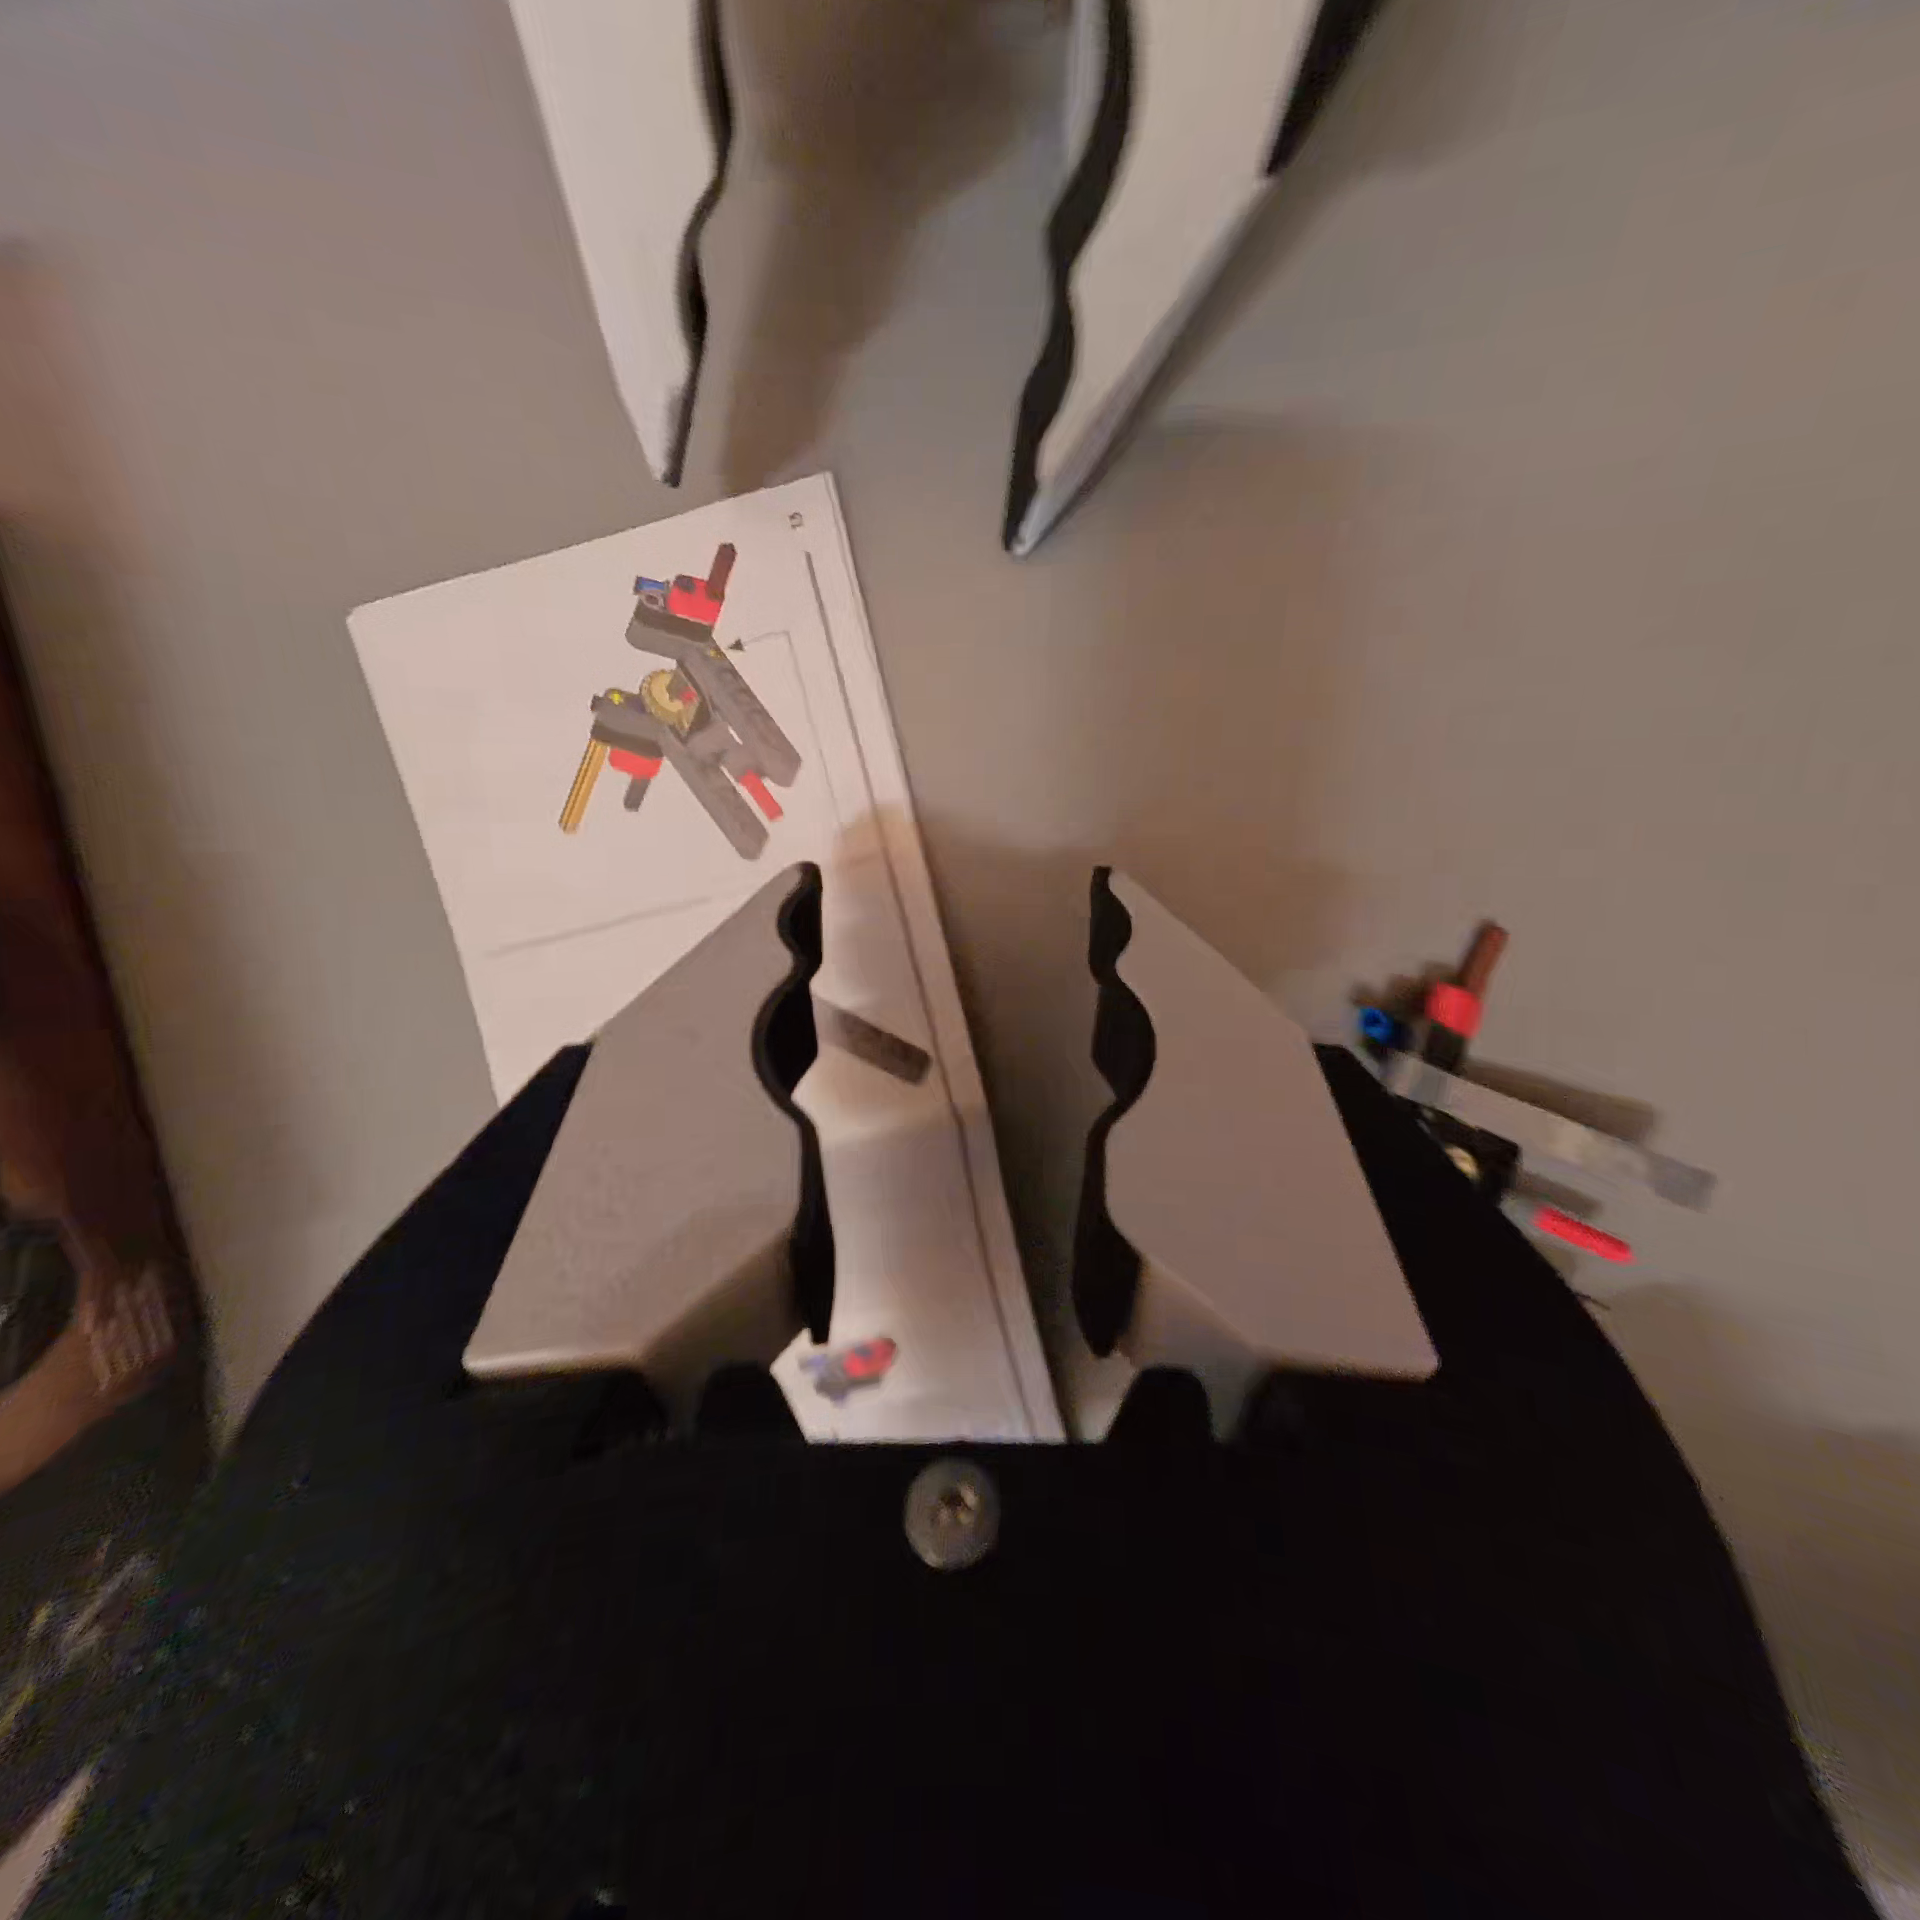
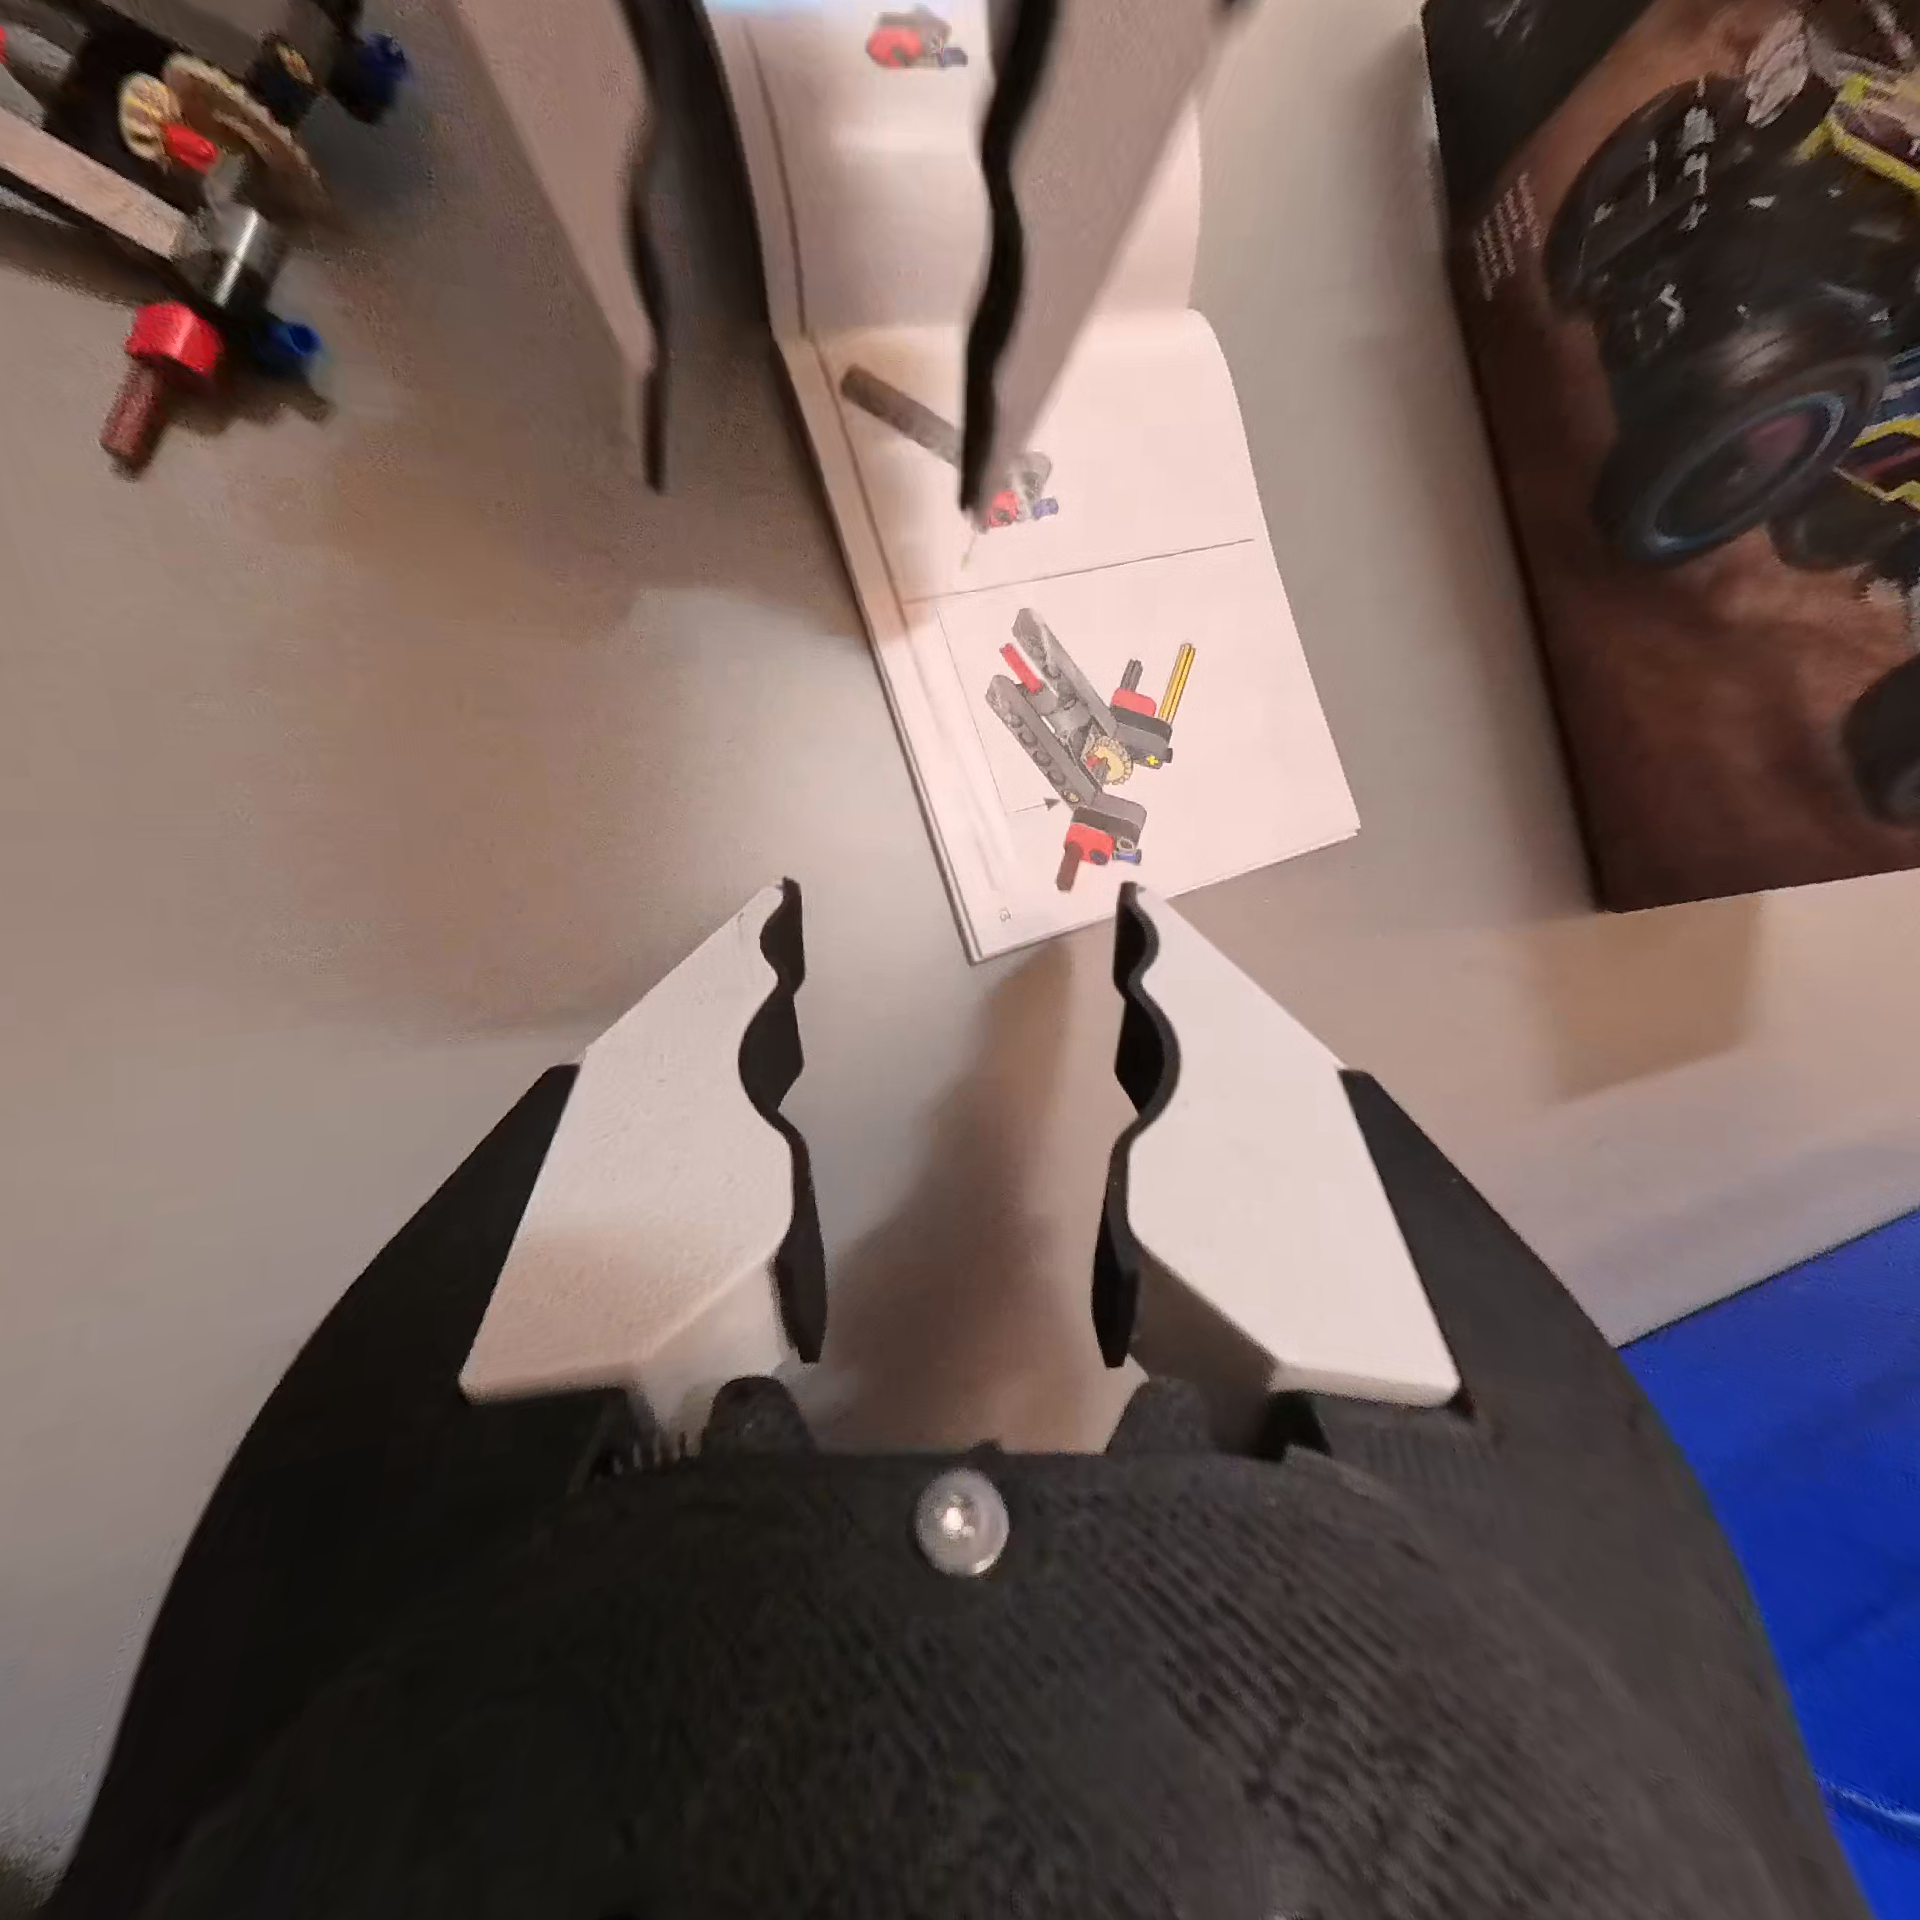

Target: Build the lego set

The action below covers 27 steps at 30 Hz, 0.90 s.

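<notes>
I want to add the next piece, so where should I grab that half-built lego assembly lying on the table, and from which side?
Probably grip the lego assembly across its long grey beams, coming from above with the left gripper, which is open and nearest. The beams lie flat with straight parallel sides; the red pins and gear stick out unevenly.

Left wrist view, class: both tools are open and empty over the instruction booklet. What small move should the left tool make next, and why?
Probably lower the left tool onto the dark grey piece lying on the open booklet and close on it. That piece sits loose between its open fingers, the right tool holds nothing, and the half-built assembly waits on the table beside the booklet.
</notes>
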### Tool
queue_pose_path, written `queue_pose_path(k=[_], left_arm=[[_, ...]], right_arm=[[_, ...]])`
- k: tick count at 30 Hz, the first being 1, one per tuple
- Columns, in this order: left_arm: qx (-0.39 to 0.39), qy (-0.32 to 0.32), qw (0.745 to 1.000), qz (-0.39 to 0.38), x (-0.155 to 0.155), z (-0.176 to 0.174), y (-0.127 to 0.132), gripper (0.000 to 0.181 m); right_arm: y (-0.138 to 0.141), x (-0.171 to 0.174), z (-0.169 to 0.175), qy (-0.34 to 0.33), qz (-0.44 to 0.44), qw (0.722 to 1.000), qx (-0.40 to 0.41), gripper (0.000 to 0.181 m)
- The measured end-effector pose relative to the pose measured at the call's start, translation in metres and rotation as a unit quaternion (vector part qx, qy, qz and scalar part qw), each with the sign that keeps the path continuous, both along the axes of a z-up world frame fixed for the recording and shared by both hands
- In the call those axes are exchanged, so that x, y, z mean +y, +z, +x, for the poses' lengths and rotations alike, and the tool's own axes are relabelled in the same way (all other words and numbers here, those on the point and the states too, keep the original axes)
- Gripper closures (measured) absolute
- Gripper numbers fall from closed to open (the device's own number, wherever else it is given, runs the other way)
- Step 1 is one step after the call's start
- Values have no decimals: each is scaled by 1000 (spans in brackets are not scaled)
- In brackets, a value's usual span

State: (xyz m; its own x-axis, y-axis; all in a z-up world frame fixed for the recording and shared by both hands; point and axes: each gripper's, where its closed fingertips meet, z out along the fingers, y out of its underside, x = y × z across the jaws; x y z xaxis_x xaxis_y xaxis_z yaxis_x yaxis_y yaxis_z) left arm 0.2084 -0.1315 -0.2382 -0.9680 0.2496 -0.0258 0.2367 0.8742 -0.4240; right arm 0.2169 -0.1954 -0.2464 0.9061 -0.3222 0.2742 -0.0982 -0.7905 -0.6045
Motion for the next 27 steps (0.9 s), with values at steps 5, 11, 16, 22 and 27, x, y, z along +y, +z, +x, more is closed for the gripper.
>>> queue_pose_path(k=[5, 11, 16, 22, 27], left_arm=[[37, 3, 999, 30, -11, 10, -21, 140], [31, -6, 999, 25, -7, 12, -22, 181], [38, 5, 999, -7, -3, 14, -21, 181], [-14, 83, 995, -50, -1, 47, -1, 181], [1, 157, 988, 6, 11, 71, -18, 128]], right_arm=[[2, -6, -3, 14, 31, 999, -25, 125], [14, -5, 0, 42, 65, 996, -50, 125], [19, 2, -2, 72, 83, 993, -47, 126], [18, 6, 21, 80, 41, 995, -51, 133], [18, 10, 50, 25, 27, 998, -42, 136]])
